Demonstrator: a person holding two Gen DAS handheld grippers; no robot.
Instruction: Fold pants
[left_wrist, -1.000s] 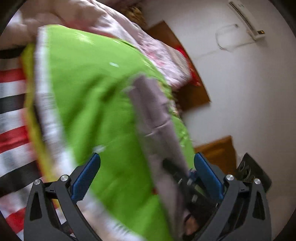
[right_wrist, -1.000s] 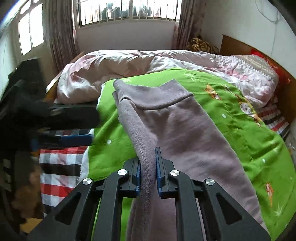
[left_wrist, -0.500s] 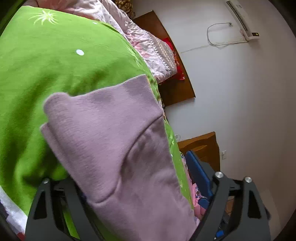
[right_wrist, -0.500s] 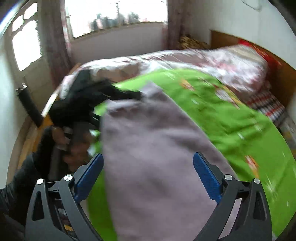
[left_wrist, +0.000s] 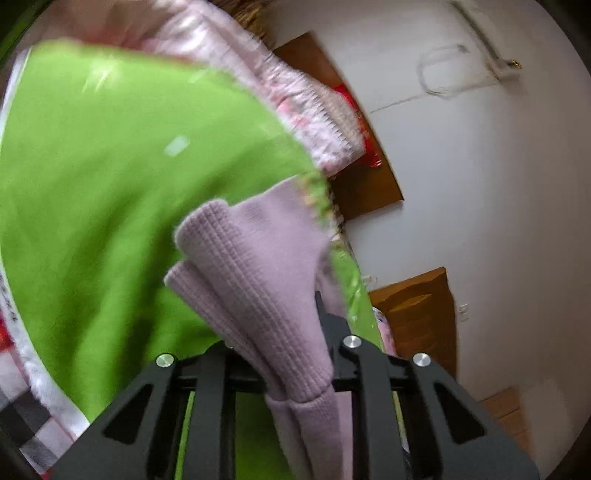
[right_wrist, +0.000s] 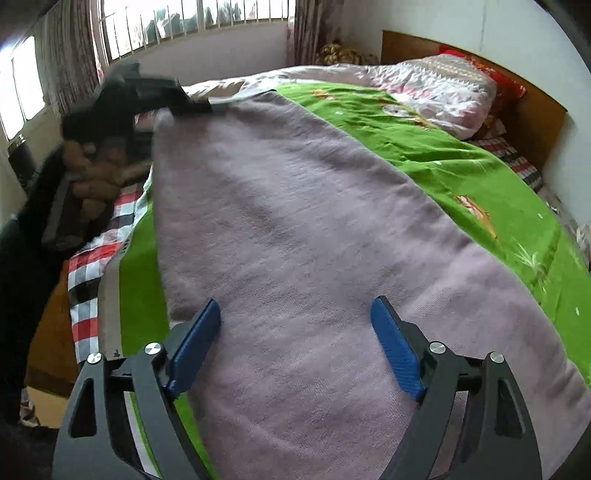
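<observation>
while the left tool (left_wrist: 284, 354) closes, pinching their ribbed cuff, mauve pants (right_wrist: 314, 258) lie flat under the spread right tool (right_wrist: 295, 332).

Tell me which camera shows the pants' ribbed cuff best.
Left wrist view: the ribbed cuff fills the foreground, bunched between the closing left gripper fingers, knit texture clear. The right wrist view shows the pants spread over the green blanket, that end blurred.

From my left wrist view the tongs' pads are buried under the pants (left_wrist: 266, 295), and the green blanket (left_wrist: 110, 192) smears with blur. At upper left of my right view, the left tongs (right_wrist: 147, 92) and hand (right_wrist: 99, 173) blur; the pants run off the bottom edge.
</observation>
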